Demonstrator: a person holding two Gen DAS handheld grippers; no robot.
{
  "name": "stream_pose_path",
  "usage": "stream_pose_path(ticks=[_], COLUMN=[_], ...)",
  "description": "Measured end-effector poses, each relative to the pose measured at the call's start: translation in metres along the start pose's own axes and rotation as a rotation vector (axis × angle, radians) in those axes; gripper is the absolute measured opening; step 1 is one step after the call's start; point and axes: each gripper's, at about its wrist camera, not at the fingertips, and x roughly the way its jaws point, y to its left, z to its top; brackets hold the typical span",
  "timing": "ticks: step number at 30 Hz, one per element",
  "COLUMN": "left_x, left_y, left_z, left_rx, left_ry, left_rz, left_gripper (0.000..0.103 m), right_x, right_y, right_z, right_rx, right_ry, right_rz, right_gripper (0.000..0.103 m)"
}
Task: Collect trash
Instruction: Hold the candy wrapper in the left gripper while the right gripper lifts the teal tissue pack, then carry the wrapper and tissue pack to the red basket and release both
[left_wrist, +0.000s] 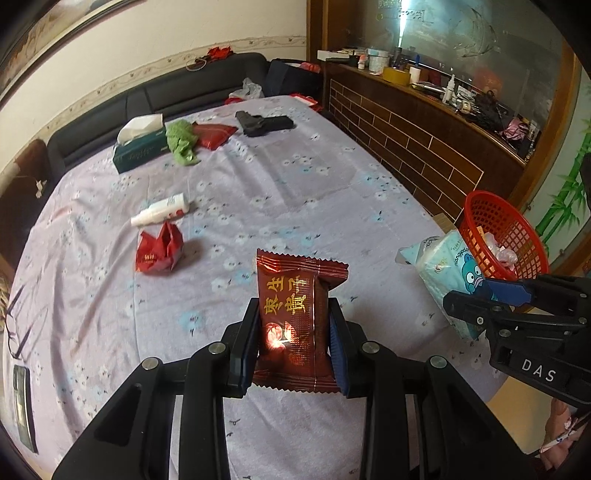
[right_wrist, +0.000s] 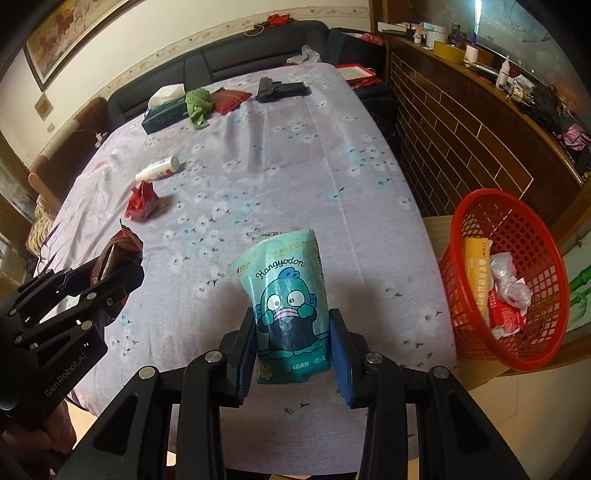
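My left gripper (left_wrist: 293, 332) is shut on a dark red snack wrapper (left_wrist: 295, 317) with gold characters, held above the bed; it also shows in the right wrist view (right_wrist: 114, 254). My right gripper (right_wrist: 291, 343) is shut on a teal Hangyodon tissue pack (right_wrist: 288, 302), also seen in the left wrist view (left_wrist: 448, 273). A red mesh basket (right_wrist: 517, 229) with trash inside stands off the bed's right edge, also in the left wrist view (left_wrist: 495, 218). A crumpled red wrapper (left_wrist: 160, 249) lies on the bed to the left.
On the lilac floral bedsheet (left_wrist: 295, 184) lie a white tube (left_wrist: 162, 212), a green tissue box (left_wrist: 138, 147), a green crumpled wrapper (left_wrist: 181, 142), a red packet (left_wrist: 212, 134) and a black object (left_wrist: 264, 123). A cluttered wooden shelf (left_wrist: 424, 122) runs along the right.
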Motion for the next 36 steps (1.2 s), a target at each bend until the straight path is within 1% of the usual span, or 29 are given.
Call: stream_pose_path(ticks=[11, 20, 36], left_x=[0.001, 0.003, 0.010], left_y=[-0.009, -0.011, -0.023], left_z=[0.011, 0.015, 0.018], left_rx=[0.017, 0.020, 0.031], left_ry=[-0.025, -0.030, -0.014], left_rz=[0.001, -0.001, -0.035], left_gripper=[0.032, 0.032, 0.032], right_x=[-0.008, -0.010, -0.012], right_y=[-0.010, -0.013, -0.023], right_z=[0.009, 0.014, 0.014], right_rx=[0.002, 0.004, 0.023], right_ry=[-0.032, -0.042, -0.035], right_rz=[-0.005, -0.013, -0.020], right_gripper=[0.040, 0.040, 0.040])
